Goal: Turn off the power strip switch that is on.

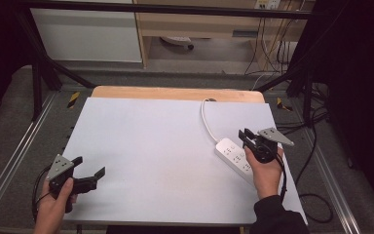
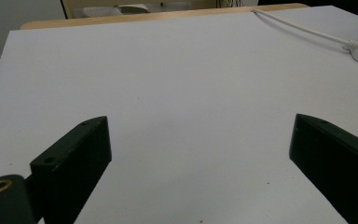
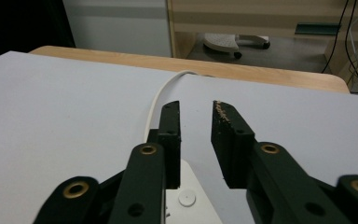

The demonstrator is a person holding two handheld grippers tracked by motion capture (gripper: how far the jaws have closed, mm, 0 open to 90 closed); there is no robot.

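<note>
At the left edge of the white table cover (image 1: pixel 141 146) the left hand (image 1: pixel 53 207) holds the left gripper (image 1: pixel 90 176) low and level, near the front corner; its jaws stand wide apart with nothing between them, and the left gripper view looks along them over bare cover toward the far side; this gripper seems to wait, kept out of the way while the other one works.

In the middle the cover is bare; behind it a strip of the wooden table top (image 1: pixel 175 92) shows at the far edge.

To the right lies the white power strip (image 1: pixel 233 156), set slantwise near the right edge of the cover; its white cable (image 1: pixel 205 119) runs from its far end toward the back of the table, probably so that the plug may reach a socket behind.

The right hand (image 1: pixel 265 173) holds the right gripper (image 1: pixel 247 137) just above the far part of the strip; in the right gripper view the jaws are narrow, a small gap between them, and the end of the strip (image 3: pixel 186 198) lies below them, not between the pads; they hold nothing that can be seen. Judging from this, the right gripper is positioned to take the strip or its cable near that end.
</note>
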